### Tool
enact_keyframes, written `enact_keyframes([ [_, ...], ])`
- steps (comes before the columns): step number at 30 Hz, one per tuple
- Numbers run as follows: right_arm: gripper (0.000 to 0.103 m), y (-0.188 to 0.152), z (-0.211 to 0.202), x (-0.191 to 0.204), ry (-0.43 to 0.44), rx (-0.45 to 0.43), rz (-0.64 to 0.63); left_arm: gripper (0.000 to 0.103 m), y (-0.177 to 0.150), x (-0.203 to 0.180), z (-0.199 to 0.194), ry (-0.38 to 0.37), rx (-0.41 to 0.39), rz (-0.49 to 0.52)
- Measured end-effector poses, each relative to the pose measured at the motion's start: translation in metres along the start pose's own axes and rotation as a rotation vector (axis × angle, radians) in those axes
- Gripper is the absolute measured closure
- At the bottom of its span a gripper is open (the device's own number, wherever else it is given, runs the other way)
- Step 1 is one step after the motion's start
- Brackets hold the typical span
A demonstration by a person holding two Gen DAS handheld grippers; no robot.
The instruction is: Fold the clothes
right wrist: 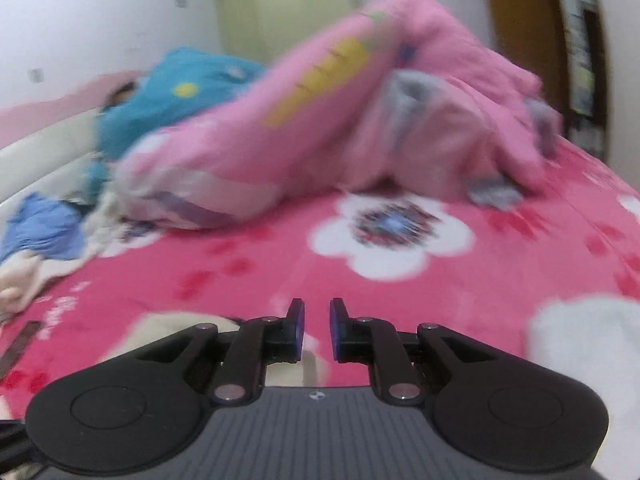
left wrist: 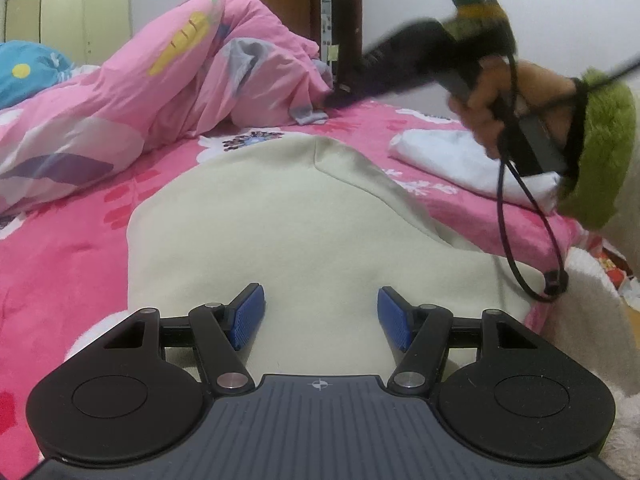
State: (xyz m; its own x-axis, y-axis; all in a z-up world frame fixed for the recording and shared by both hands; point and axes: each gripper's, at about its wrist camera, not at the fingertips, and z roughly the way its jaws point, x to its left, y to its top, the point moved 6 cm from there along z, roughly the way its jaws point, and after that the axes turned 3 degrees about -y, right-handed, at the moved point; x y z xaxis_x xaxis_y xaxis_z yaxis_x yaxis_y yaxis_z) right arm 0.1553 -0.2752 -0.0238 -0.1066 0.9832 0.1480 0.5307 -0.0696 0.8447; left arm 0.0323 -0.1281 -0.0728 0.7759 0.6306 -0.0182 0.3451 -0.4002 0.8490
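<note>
Crosshair mark (left wrist: pixel 319 385) on left hand-held gripper (left wrist: pixel 320 316)

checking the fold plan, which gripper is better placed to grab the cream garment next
Left. The left gripper hangs open right over the cream fabric garment, while the right gripper, jaws nearly closed and empty, points past it at the pink flowered blanket.

Right gripper (right wrist: pixel 317 330) over the flowered pink bedspread (right wrist: pixel 400 264)

Its jaws were seen nearly closed, with nothing gripped between them; a crumpled pink quilt (right wrist: pixel 320 120) and a blue pillow (right wrist: pixel 180 92) were blurred behind.
</note>
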Motion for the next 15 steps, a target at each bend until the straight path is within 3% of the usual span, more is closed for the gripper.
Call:
enact_keyframes([
  [2,0.089,0.003,0.015,0.02,0.054,0.019,-0.045,0.04,0.0,-0.002,-0.001,0.007,-0.002,-0.007],
  [4,0.089,-0.01,0.048,0.027,0.076,0.093,-0.039,0.04,-0.001,-0.003,-0.003,0.008,-0.009,-0.013],
  [8,0.094,-0.057,0.103,0.021,-0.041,0.237,-0.097,0.04,-0.001,0.0,-0.015,-0.012,-0.035,-0.043],
  [13,0.09,-0.036,0.077,0.024,-0.13,0.2,-0.183,0.04,0.003,0.018,-0.043,-0.06,-0.118,-0.17],
  [15,0.09,-0.02,0.059,0.028,-0.152,0.144,-0.195,0.04,0.005,0.029,-0.054,-0.053,-0.152,-0.208],
])
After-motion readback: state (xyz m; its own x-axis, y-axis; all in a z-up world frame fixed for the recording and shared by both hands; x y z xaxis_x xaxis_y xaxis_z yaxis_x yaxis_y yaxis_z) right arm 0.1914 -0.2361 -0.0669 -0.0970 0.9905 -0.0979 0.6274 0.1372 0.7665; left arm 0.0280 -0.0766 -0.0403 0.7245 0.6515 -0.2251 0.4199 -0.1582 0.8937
